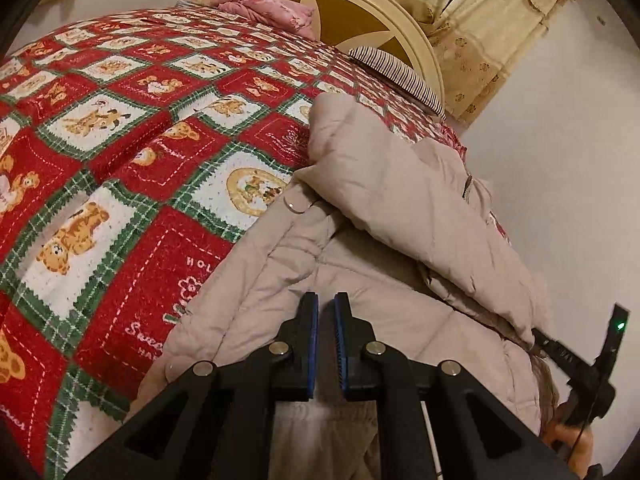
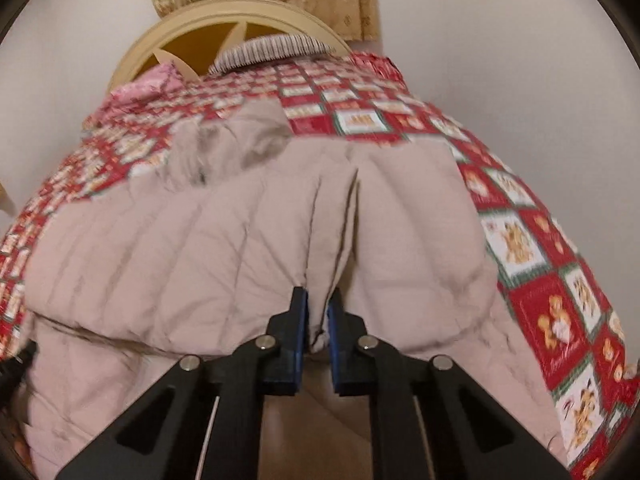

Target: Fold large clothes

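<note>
A beige quilted puffer coat (image 1: 380, 216) lies on the bed near its foot edge, with one part folded over the body. My left gripper (image 1: 326, 304) hovers over the coat's lower part, its jaws nearly together with a thin gap and nothing visibly between them. In the right wrist view the coat (image 2: 200, 232) fills the middle, and my right gripper (image 2: 318, 300) is shut on a pinched fold of its hem. The right gripper's body (image 1: 580, 364) shows at the left view's lower right edge.
The bed is covered by a red, green and white teddy-bear quilt (image 1: 132, 152). At its head stand a cream headboard (image 1: 360, 4), a striped pillow (image 1: 396, 74) and a pink bundle (image 1: 264, 8). Beige curtains (image 1: 488, 20) hang behind. White walls flank the bed.
</note>
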### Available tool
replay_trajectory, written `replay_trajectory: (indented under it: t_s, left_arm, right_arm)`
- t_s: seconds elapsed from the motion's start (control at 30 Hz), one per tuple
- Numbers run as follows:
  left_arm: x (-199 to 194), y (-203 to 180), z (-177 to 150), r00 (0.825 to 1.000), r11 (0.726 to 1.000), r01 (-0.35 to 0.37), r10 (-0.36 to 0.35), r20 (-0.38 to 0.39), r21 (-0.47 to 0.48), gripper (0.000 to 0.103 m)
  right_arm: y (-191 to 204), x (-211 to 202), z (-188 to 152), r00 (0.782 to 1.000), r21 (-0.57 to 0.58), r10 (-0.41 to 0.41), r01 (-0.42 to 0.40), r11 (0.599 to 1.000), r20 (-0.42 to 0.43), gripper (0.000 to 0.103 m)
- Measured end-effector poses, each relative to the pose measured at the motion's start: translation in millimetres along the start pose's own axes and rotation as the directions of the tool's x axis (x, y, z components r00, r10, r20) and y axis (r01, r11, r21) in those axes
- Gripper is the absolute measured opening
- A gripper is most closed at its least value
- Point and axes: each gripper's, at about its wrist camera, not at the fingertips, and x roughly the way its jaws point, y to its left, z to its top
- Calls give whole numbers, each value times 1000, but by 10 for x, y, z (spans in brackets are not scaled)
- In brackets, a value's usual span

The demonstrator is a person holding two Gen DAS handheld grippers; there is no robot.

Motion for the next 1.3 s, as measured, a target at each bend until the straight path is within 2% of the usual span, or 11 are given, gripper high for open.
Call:
replay_trajectory:
  t_s: [0.17, 0.23, 0.3, 0.37, 0.47, 0.6, 0.77, 0.9, 1.03, 1.17, 1.3]
  left_arm:
    - [-1, -3, 6, 1000, 1000, -20, 20, -3, 20, 8]
    - [-29, -109, 32, 996, 991, -89, 90, -13, 98, 8]
    - [-92, -312, 51, 984, 959, -174, 180, -10, 224, 8]
    - [-188, -482, 137, 977, 929, -210, 213, 22, 304, 8]
    - [-289, -637, 435, 987, 932, -162, 158, 38, 326, 8]
    - [-141, -806, 870, 983, 934, -185, 170, 75, 305, 8]
    - [372, -982, 1139, 972, 934, -235, 218, 92, 269, 9]
    - [843, -998, 1132, 958, 936, -287, 281, 58, 206, 9]
    - [1207, -922, 1014, 939, 910, -344, 337, 73, 229, 9]
    - [1244, -949, 921, 932, 895, -362, 343, 115, 261, 9]
    - [1283, -929, 936, 939, 902, -345, 330, 101, 259, 10]
  right_arm:
    - [-20, 77, -48, 1000, 23, 18, -17, 1000, -14, 20]
    - [-8, 60, -54, 1000, 16, 22, -22, 1000, -15, 25]
    - [-30, -3, -53, 998, 29, 55, -54, 998, -15, 34]
    - [-70, -97, -65, 995, 59, 100, -99, 993, -3, 59]
    - [-138, -433, -41, 988, 101, 119, -129, 987, 99, 80]
    - [-113, -765, 222, 976, 73, 84, -101, 992, 202, 80]
    - [23, -738, 788, 972, 92, 119, -140, 986, 200, 80]
    - [232, -387, 1163, 980, 90, 128, -142, 986, 151, 82]
    - [374, 115, 1343, 988, 130, 145, -152, 980, 60, 86]
    - [518, 500, 1496, 993, 126, 122, -122, 985, 11, 86]
    - [666, 795, 1660, 998, 87, 54, -51, 995, -29, 86]
